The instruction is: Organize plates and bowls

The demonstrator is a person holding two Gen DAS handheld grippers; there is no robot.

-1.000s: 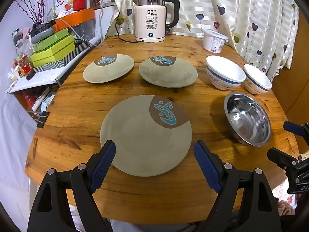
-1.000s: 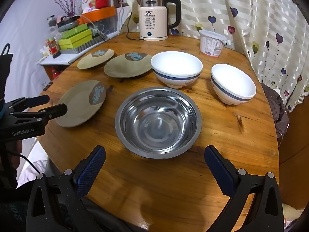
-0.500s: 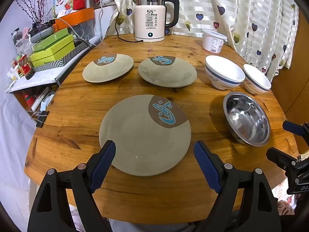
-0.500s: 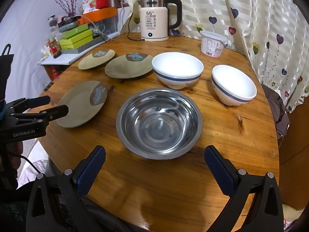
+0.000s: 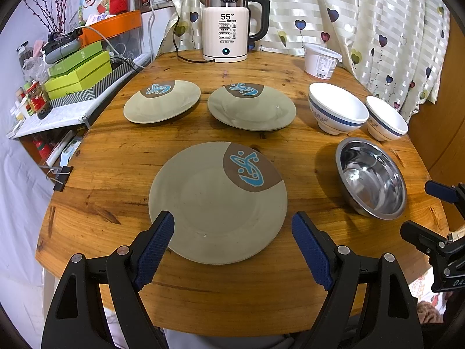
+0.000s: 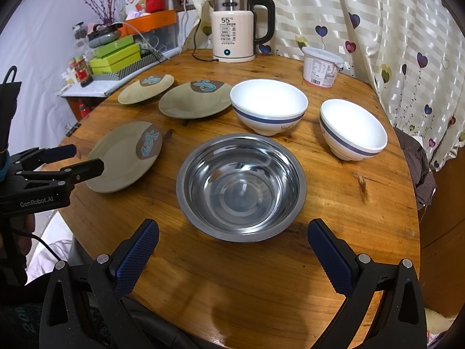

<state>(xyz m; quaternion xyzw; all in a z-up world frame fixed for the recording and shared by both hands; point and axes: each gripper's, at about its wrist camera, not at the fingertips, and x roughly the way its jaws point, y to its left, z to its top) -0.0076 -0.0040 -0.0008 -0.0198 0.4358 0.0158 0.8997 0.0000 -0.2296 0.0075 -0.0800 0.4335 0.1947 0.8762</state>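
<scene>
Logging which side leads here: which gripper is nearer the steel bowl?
Right. The right gripper sits open directly in front of the steel bowl, while the left gripper is off to its left, open at the near plate.

The kettle (image 5: 229, 26) panel's small print is unreadable, and the right tool (image 5: 436, 218) is cut off at the frame edge.
</scene>
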